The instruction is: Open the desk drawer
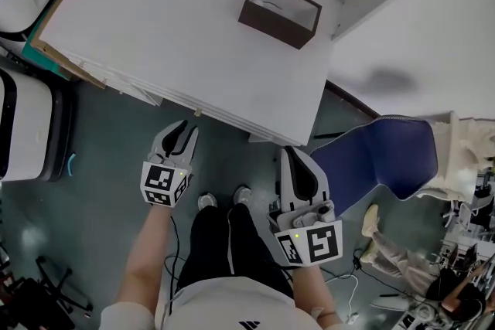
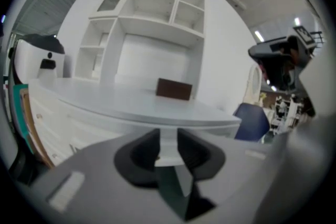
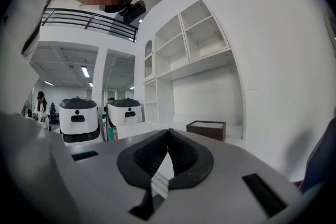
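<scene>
**Drawer untouched, both grippers short of desk**

The drawer [image 2: 55, 123] sits in the white front under the desk [image 1: 193, 27] edge, at about 9 o'clock in the left gripper view. It looks like a flat white panel with thin seams; the handle is too small to tell. I expect it to be stiff, light and on runners. The face looks slippery, so I'd hook a pull or the top lip. My left gripper [image 1: 183, 129] is wide open and empty. My right gripper [image 1: 289, 152] is closed and empty.
</scene>
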